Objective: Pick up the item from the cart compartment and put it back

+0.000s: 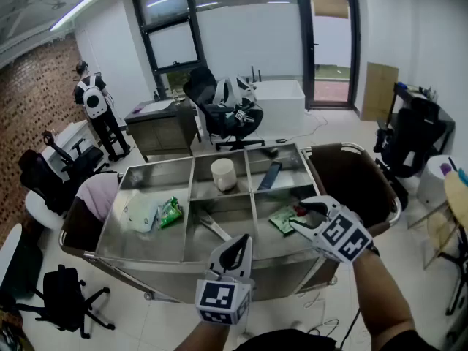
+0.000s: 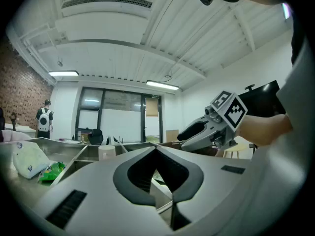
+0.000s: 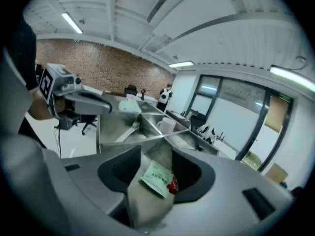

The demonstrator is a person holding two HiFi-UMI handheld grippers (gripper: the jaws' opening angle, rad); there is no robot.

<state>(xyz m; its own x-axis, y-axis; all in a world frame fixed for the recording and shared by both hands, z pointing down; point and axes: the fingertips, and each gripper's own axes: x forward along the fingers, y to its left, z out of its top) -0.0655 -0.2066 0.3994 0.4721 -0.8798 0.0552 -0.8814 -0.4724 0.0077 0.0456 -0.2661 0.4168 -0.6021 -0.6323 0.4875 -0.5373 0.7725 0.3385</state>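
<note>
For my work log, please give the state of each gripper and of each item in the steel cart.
Left gripper: shut, empty.
Right gripper: open, empty, tilted down.
Green flat sachet with red corner: lying flat, front right compartment, not gripped.
White cylindrical cup: upright, middle back compartment.
Metal spoon: lying flat, middle front compartment.

A red-brick wall [image 1: 29, 101] lines the left side of a white-walled office, where fluorescent tubes [image 1: 79, 7] burn under a ribbed white ceiling. Dark-framed windows [image 1: 172, 31] and a glass door [image 1: 329, 42] fill the far end, with daylight showing through the door. Black office chairs [image 1: 219, 112] crowd a grey desk [image 1: 161, 126] on the pale floor [image 1: 409, 276]. A cardboard sheet [image 1: 379, 90] leans against the right wall, and a person [image 1: 93, 101] stands by the brick.
</note>
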